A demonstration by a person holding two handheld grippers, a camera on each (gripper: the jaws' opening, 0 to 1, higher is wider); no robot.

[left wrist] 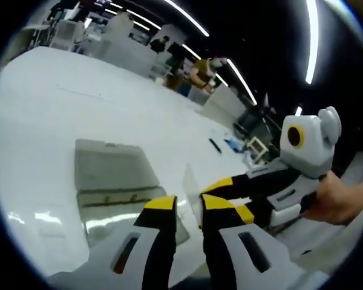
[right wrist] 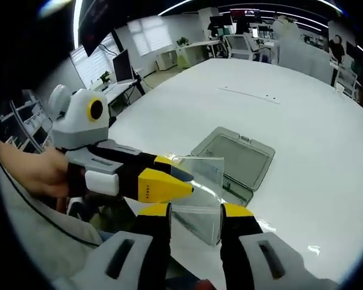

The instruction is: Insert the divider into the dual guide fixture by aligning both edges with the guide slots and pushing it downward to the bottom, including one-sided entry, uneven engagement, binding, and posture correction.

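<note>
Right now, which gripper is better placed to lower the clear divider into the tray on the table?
Probably right: the divider spans the right gripper jaws, with the tray straight ahead. The left gripper pinches one side edge.

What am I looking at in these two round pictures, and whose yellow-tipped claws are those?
A person holds a two-jaw gripper in each hand; each carries a fisheye camera looking along its own jaws. In the left gripper view, the left gripper rises from the bottom, and the right gripper enters from the right, a hand behind it. The right gripper view mirrors this. Between them is a clear divider, both grippers' jaws at it. The clear guide fixture lies on the white table.
</note>
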